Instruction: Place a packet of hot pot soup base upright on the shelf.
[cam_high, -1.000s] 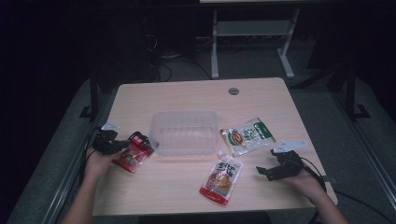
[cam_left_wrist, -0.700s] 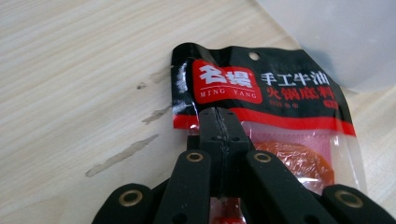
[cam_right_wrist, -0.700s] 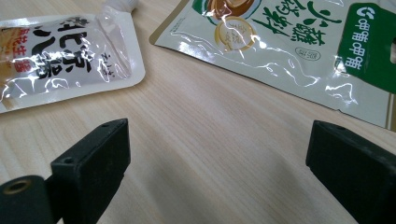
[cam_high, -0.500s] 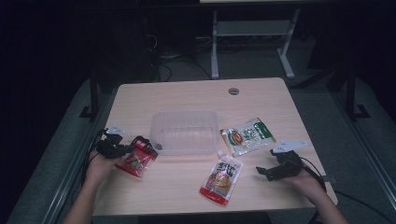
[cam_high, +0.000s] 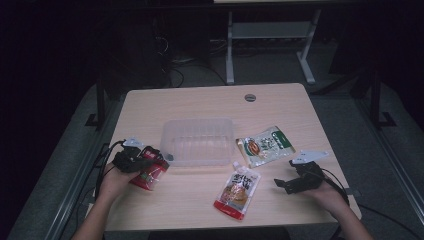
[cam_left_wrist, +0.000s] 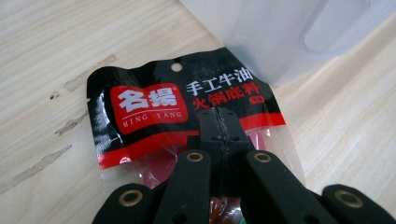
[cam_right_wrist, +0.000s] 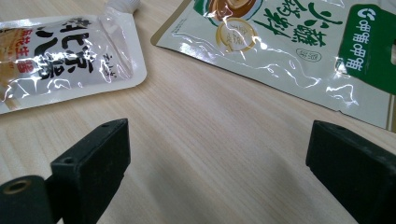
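My left gripper (cam_high: 151, 163) is shut on a red and black sauce packet (cam_high: 149, 176), at the table's left beside the clear plastic container (cam_high: 199, 141). In the left gripper view the jaws meet on the packet (cam_left_wrist: 154, 107) just below its printed label, and the left gripper (cam_left_wrist: 219, 114) points at the container's corner (cam_left_wrist: 275, 32). My right gripper (cam_high: 285, 182) rests open at the right, near the front edge. In the right gripper view the right gripper (cam_right_wrist: 217, 149) has bare wood between its jaws, with a spouted pouch (cam_right_wrist: 60, 60) and a green and white packet (cam_right_wrist: 289, 42) beyond.
The spouted pouch (cam_high: 237, 189) lies front centre, and the green and white packet (cam_high: 265, 145) lies right of the container. A round cable grommet (cam_high: 250, 97) sits near the table's far edge. A white frame (cam_high: 270, 35) stands on the floor beyond the table.
My left gripper has shifted a little to the right with the sauce packet, closer to the container. The right gripper has stayed put.
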